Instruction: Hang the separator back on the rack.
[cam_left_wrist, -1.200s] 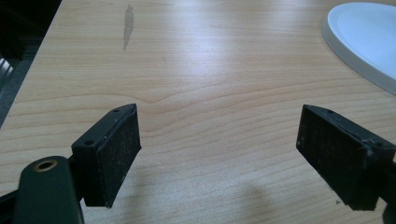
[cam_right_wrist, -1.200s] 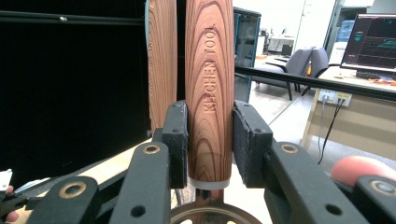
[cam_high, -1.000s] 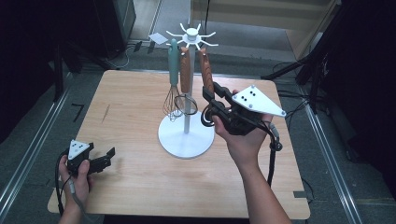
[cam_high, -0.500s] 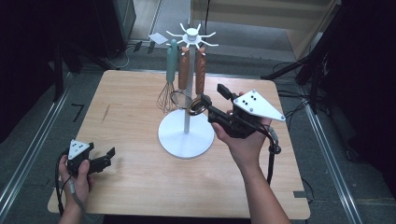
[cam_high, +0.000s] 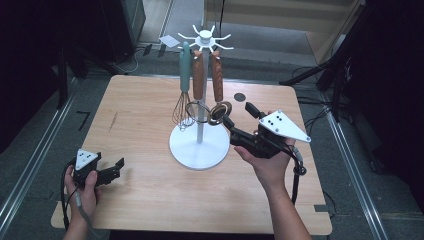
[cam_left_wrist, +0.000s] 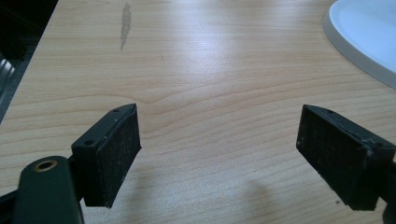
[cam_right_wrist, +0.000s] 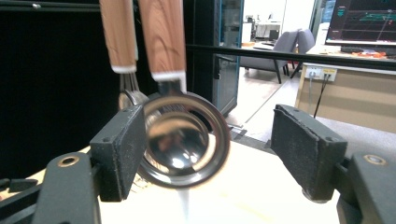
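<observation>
Since the ladle now hangs on the rack | right gripper fingers have just been opening, released | left gripper fingers open, idle at tabletop's near-left corner.

The right gripper has let go of the wooden-handled ladle; its jaws have just been opening and stand apart, the round bowl between them but unpressed; the ladle hangs upright from the rack; the hand has sunk a little.
</observation>
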